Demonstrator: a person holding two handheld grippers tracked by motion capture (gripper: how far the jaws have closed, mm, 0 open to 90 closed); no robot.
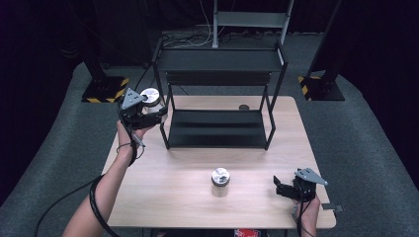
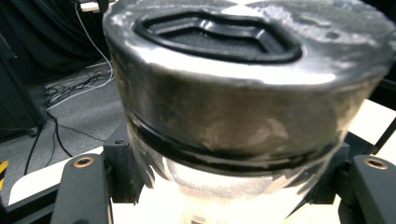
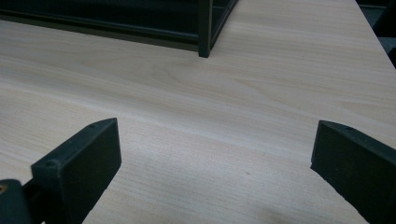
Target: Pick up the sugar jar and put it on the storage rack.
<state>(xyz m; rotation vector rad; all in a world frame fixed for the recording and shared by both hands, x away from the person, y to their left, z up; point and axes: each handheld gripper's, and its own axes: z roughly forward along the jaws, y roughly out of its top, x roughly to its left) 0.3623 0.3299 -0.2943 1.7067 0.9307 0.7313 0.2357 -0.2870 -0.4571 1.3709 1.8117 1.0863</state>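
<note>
- A black two-tier metal rack dominates the far half of the pale wooden bench, its lower shelf bare.
- At the rack's left end, the left gripper holds a lidded jar aloft, clear of the bench top and just outside the frame's corner post.
- In the left gripper view the fingers are clamped on the jar's clear lower body, just beneath the wide silvery lid with its black recessed handle.
- A second jar of the same kind stands upright at the near middle of the bench, untouched.
- The right gripper rests at the near right corner, its fingers spread wide with nothing but bare wood between them.
- The jar looks rigid and, with pale contents inside, likely moderately heavy; its clear wall appears smooth and may be breakable, so a slip would be costly.
- The safest hold is judged to be low on the body under the lid's overhang, as here, kept upright.
</note>
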